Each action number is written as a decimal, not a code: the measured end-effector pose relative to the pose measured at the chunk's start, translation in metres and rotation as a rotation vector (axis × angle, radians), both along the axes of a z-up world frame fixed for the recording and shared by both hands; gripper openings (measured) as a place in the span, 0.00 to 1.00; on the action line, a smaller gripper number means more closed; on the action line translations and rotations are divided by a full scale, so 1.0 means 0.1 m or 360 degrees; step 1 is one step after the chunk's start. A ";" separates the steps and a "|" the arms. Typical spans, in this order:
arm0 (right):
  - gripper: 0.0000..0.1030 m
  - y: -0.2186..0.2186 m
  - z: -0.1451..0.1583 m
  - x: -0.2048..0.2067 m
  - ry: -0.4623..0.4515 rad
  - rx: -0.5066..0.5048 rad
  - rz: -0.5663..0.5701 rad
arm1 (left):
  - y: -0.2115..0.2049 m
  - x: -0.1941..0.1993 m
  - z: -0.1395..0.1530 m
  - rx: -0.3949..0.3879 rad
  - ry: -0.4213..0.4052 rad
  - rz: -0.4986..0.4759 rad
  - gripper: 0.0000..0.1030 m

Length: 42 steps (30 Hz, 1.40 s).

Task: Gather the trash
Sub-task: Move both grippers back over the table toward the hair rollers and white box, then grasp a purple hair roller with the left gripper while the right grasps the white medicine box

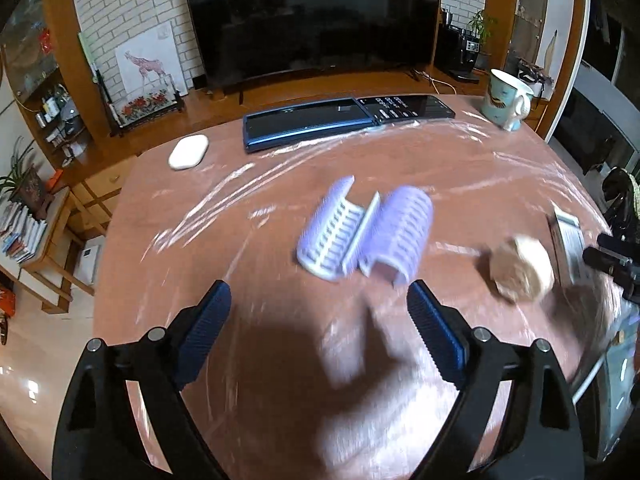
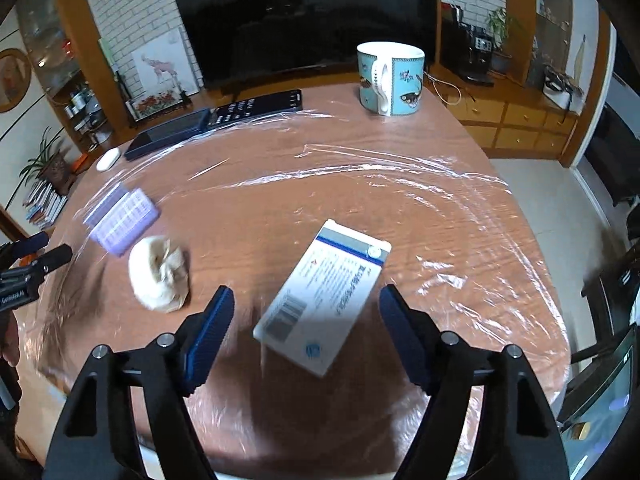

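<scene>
A crumpled beige paper wad (image 2: 159,274) lies on the plastic-wrapped round table (image 2: 360,184); it also shows in the left wrist view (image 1: 522,269). A white and blue cardboard box (image 2: 324,296) lies flat between the fingers of my right gripper (image 2: 306,308), which is open and empty. A purple hair roller (image 1: 366,234) lies just ahead of my left gripper (image 1: 319,304), which is open and empty. The roller also shows in the right wrist view (image 2: 122,220). The left gripper's tips show at the left edge of the right wrist view (image 2: 36,248).
A teal mug (image 2: 390,78) stands at the far side. A dark blue remote and phone (image 1: 344,120) and a white case (image 1: 188,152) lie at the back. A TV (image 1: 312,16) stands behind. A chair (image 2: 616,280) is to the right.
</scene>
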State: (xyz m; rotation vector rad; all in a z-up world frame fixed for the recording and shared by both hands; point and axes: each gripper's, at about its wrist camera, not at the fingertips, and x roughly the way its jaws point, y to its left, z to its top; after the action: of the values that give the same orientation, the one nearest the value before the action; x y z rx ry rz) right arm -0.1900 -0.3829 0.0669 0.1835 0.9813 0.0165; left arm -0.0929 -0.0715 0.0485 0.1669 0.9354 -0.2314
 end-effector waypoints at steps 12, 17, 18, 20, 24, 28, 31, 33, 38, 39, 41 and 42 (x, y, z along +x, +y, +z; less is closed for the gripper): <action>0.68 0.05 -0.11 0.24 0.0054 -0.0034 -0.0084 | -0.14 0.60 -0.16 0.0045 0.0156 -0.0250 0.67; 0.67 0.07 -0.20 0.28 0.0129 -0.0138 -0.0113 | -0.18 0.68 -0.23 0.0102 0.0193 -0.0332 0.67; 0.67 0.07 -0.24 0.29 0.0149 -0.0133 -0.0112 | -0.19 0.68 -0.27 0.0119 0.0209 -0.0345 0.67; 0.68 0.08 -0.28 0.28 0.0144 -0.0130 -0.0117 | -0.19 0.69 -0.31 0.0143 0.0201 -0.0347 0.66; 0.58 0.09 -0.28 0.31 0.0134 -0.0149 -0.0111 | -0.17 0.69 -0.41 0.0119 0.0225 -0.0339 0.57; 0.51 0.04 -0.27 0.31 0.0117 -0.0118 -0.0120 | -0.16 0.67 -0.37 0.0094 0.0210 -0.0336 0.47; 0.51 0.02 -0.27 0.30 0.0101 -0.0103 -0.0113 | -0.18 0.64 -0.36 0.0112 0.0189 -0.0340 0.43; 0.51 0.02 -0.25 0.29 0.0084 -0.0093 -0.0108 | -0.19 0.64 -0.35 0.0108 0.0189 -0.0330 0.43; 0.51 0.01 -0.20 0.30 0.0057 -0.0071 -0.0100 | -0.16 0.63 -0.37 0.0084 0.0194 -0.0290 0.43; 0.51 0.00 -0.19 0.31 0.0054 -0.0061 -0.0094 | -0.15 0.63 -0.37 0.0077 0.0194 -0.0278 0.43; 0.51 0.01 -0.18 0.32 0.0050 -0.0052 -0.0086 | -0.12 0.62 -0.36 0.0063 0.0197 -0.0255 0.42; 0.51 0.01 -0.17 0.33 0.0046 -0.0045 -0.0078 | -0.10 0.62 -0.36 0.0052 0.0201 -0.0240 0.42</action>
State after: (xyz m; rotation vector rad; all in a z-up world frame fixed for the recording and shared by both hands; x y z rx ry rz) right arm -0.1570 -0.3819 0.0494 0.1820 1.0052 -0.0451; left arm -0.0309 -0.0818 0.0126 0.2555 1.0533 -0.3696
